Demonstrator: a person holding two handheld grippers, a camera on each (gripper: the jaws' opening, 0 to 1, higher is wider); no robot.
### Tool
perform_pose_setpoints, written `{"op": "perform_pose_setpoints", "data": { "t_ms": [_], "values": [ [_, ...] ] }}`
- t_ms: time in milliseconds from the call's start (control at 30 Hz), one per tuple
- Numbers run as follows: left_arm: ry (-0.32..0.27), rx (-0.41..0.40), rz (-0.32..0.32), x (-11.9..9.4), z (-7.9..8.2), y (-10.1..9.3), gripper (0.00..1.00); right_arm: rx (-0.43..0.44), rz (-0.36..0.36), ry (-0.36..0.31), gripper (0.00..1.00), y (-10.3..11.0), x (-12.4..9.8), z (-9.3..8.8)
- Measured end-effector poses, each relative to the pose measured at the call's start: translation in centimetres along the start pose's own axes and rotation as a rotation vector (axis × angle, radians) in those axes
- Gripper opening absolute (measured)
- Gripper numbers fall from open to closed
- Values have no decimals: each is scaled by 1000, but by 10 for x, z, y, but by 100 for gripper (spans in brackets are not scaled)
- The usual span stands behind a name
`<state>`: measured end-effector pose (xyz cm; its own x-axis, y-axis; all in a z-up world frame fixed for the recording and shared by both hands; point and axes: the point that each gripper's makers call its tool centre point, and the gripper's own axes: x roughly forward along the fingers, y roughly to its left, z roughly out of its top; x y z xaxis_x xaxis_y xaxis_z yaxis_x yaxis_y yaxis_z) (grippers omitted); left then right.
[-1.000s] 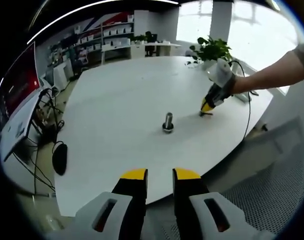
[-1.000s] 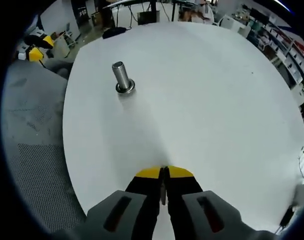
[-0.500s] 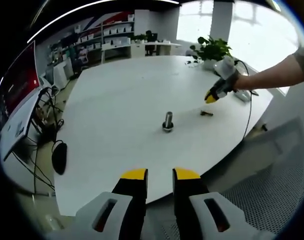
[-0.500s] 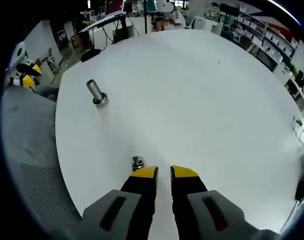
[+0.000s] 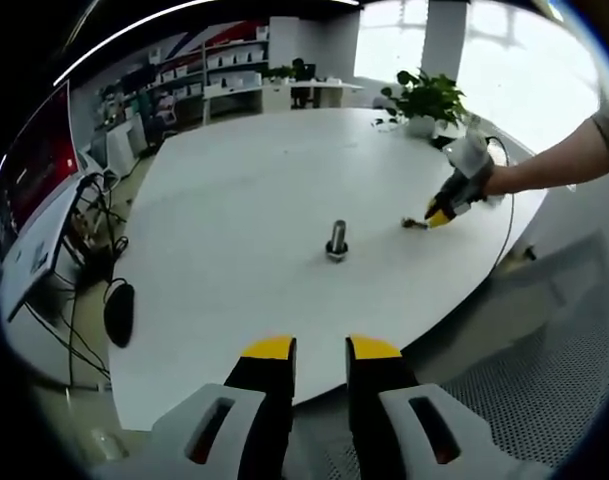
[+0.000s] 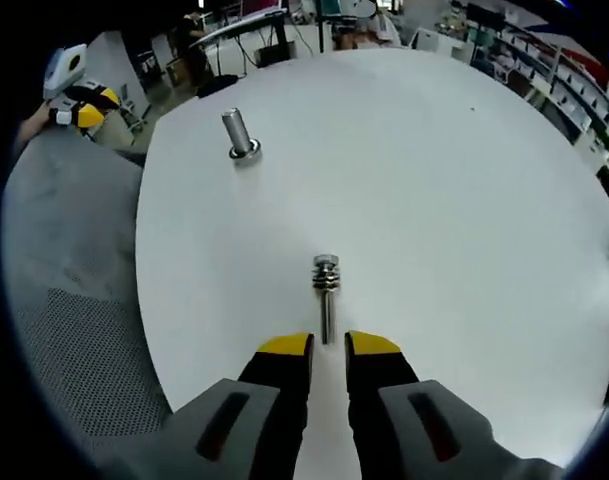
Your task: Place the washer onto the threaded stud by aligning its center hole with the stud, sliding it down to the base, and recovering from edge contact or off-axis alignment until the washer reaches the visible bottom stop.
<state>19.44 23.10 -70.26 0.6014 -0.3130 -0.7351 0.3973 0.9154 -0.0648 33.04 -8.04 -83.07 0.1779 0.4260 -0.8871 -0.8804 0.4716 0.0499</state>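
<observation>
An upright metal stud (image 5: 336,240) stands mid-table on the white round table (image 5: 234,220), with a ring at its base; the right gripper view has the stud (image 6: 238,130) at upper left. A thin metal pin with washer-like rings at its far end (image 6: 326,285) lies flat on the table; its near end reaches the gap between my right gripper's (image 6: 328,346) tips. That gripper is open and holds nothing. From the left gripper view, the right gripper (image 5: 444,208) sits low beside that small part (image 5: 414,222). My left gripper (image 5: 321,350) is open, hanging off the table's near edge.
A potted plant (image 5: 424,100) and a cable (image 5: 499,215) sit at the table's far right. A mesh chair seat (image 6: 84,330) lies beside the table edge. A person's forearm (image 5: 554,165) reaches in from the right. Shelves and desks stand behind.
My right gripper was shut a second ago, then opened and lifted, leaving the small part on the table. Now it is low again, just behind that part. The left gripper stayed put.
</observation>
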Motion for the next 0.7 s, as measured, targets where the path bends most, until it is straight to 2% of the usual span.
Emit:
{"op": "perform_pose_setpoints", "data": {
  "t_ms": [300,400,567,700],
  "values": [
    [-1,-3,3,-1,0,0,17,-18,3,3,14,-2,5,-6],
    [10,9,-1,1,-2,-2,17,-5,-11,-25,13,-4,5,-3],
    [4,-5,1,0,-1,0,17,-44,-36,-51,10,-5,6,-3],
    [3,-2,-5,0,-1,-1,17,-38,-26,-65,9,-7,6,0]
  ]
}}
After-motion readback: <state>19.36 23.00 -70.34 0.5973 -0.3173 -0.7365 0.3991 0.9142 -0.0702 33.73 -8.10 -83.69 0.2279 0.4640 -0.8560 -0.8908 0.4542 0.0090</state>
